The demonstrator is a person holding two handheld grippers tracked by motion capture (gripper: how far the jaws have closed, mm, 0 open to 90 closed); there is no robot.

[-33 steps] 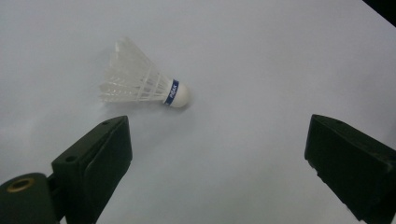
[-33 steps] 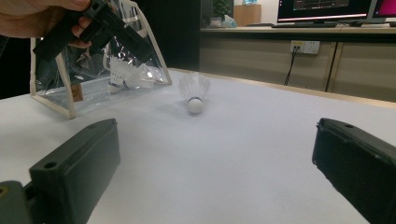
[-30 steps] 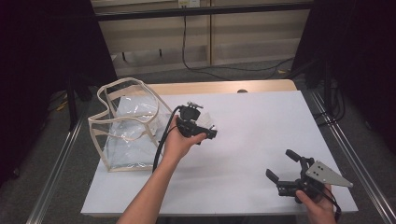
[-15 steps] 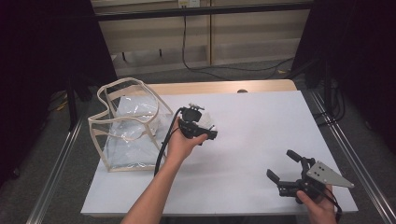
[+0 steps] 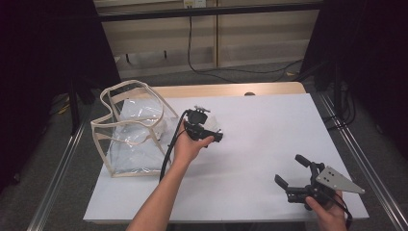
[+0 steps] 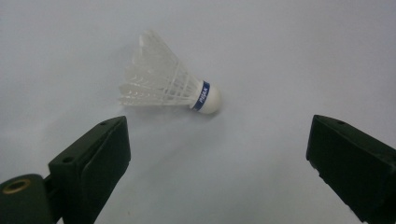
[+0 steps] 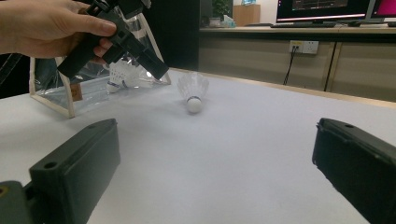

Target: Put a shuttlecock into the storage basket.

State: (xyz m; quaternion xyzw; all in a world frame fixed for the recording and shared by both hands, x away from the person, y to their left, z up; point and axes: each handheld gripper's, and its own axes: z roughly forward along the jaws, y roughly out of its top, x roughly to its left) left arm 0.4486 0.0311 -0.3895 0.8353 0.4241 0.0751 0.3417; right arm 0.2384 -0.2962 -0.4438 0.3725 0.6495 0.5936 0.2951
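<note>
The right gripper is resting low at the near right of the white table, jaws spread wide, gripping nothing. Farther in and to its left, the left gripper is hovering over the table in the person's left hand, jaws likewise wide apart and empty. The white shuttlecock is lying on its side just beyond the left gripper's tips, untouched. Beyond, the clear plastic bag is standing, another shuttlecock showing through its wall.
</note>
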